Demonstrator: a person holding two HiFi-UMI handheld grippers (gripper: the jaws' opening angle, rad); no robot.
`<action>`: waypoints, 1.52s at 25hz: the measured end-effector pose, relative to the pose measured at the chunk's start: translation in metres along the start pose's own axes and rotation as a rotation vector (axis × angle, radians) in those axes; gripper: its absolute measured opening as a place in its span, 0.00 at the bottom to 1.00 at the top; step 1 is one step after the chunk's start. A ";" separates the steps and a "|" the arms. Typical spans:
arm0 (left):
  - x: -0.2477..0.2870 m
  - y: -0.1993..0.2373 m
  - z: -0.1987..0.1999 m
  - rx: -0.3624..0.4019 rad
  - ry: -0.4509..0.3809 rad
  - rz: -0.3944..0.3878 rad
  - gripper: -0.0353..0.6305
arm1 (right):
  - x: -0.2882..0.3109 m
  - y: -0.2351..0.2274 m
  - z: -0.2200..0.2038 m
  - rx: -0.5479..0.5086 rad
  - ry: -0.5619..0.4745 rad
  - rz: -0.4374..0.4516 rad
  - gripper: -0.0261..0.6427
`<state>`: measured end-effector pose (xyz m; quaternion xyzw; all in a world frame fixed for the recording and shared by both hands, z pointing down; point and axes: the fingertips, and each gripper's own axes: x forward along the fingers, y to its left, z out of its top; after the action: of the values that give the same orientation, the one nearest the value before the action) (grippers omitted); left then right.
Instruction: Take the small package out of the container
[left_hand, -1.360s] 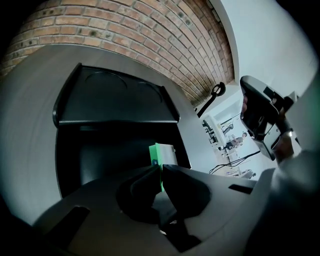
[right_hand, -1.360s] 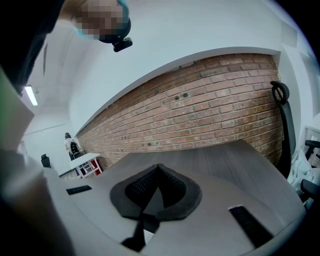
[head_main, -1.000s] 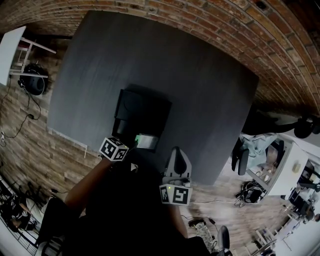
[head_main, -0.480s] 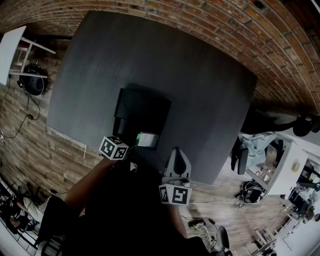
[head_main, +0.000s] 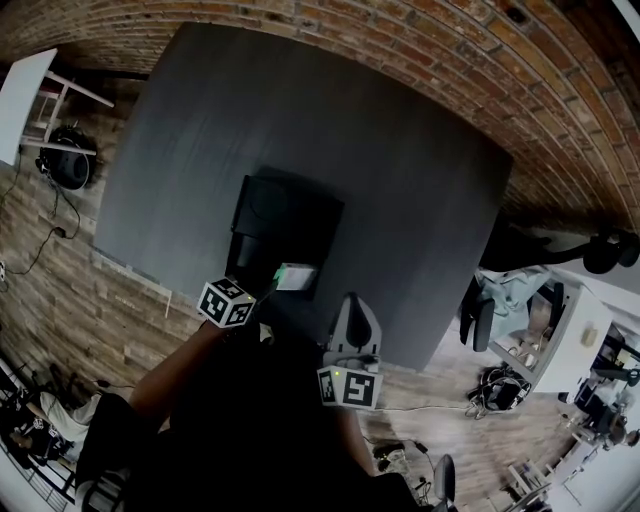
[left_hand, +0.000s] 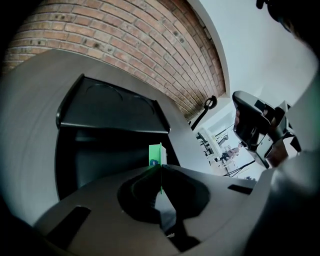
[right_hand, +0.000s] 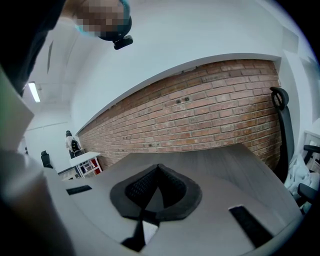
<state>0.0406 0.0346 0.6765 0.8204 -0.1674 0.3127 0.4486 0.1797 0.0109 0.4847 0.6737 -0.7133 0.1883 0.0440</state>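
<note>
A black container (head_main: 285, 225) with its lid folded back stands on the dark grey table (head_main: 400, 170). At the container's near rim my left gripper (head_main: 272, 287) is shut on the small green-and-white package (head_main: 296, 276). In the left gripper view the package (left_hand: 155, 155) stands on edge, pinched between the tips of my left gripper (left_hand: 161, 169), with the open container (left_hand: 100, 150) behind it. My right gripper (head_main: 350, 302) hovers at the table's near edge, apart from the container. In its own view my right gripper (right_hand: 158, 166) is shut with nothing in it.
A brick wall (head_main: 420, 50) runs along the table's far side. Wooden floor (head_main: 120, 300) lies to the left, with a white table (head_main: 22, 90) and a dark round object (head_main: 68, 165). Office chairs and desks (head_main: 540, 320) crowd the right.
The package has shifted a little up and right at the container's near rim, still in my left gripper. The left gripper's marker cube has drifted slightly toward me. The right gripper has stayed put.
</note>
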 end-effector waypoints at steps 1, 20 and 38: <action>-0.002 0.001 0.001 0.008 -0.013 0.008 0.11 | 0.000 0.001 -0.001 -0.004 0.002 0.002 0.07; -0.038 -0.007 -0.006 0.062 -0.166 0.099 0.11 | -0.017 0.019 -0.008 -0.048 -0.001 0.077 0.07; -0.089 -0.033 0.003 0.069 -0.380 0.216 0.10 | -0.036 0.042 -0.012 -0.058 0.002 0.204 0.07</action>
<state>-0.0069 0.0497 0.5959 0.8567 -0.3251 0.2042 0.3446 0.1396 0.0502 0.4759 0.5958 -0.7832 0.1719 0.0447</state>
